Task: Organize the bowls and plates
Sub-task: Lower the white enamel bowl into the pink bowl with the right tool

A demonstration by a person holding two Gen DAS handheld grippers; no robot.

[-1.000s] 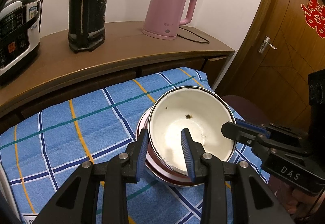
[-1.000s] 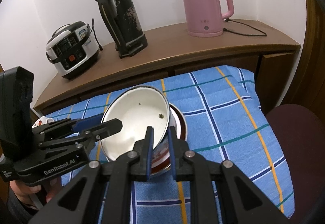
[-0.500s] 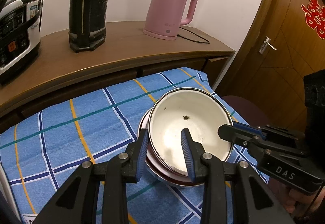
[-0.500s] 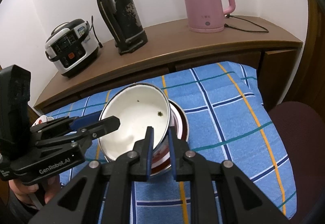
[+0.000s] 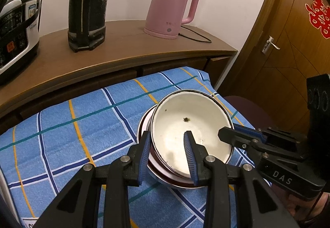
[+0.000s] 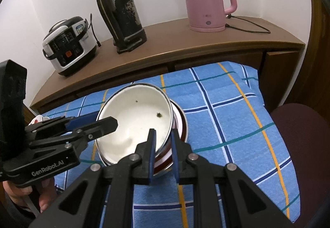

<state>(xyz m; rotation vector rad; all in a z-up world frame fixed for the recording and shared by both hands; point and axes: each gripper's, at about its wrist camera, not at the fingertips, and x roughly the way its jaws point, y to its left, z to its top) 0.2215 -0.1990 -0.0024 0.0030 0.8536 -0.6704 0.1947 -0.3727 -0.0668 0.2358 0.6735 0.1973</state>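
A white enamel bowl with dark specks inside is tilted over a red-and-white plate stack on the blue checked cloth. My left gripper straddles the bowl's near rim, one finger inside and one outside, with a gap at the rim. My right gripper is shut on the bowl's right rim, above the plates. Each gripper also shows in the other's view: the right one, the left one.
A wooden counter behind the table carries a pink kettle with its cord, a tall black flask and a rice cooker. A wooden door stands at the right. A dark red chair seat is beside the table's right edge.
The bowl has tilted and lifted slightly, its open side turned more toward the left. Both grippers have stayed on its rim and risen a little with it.
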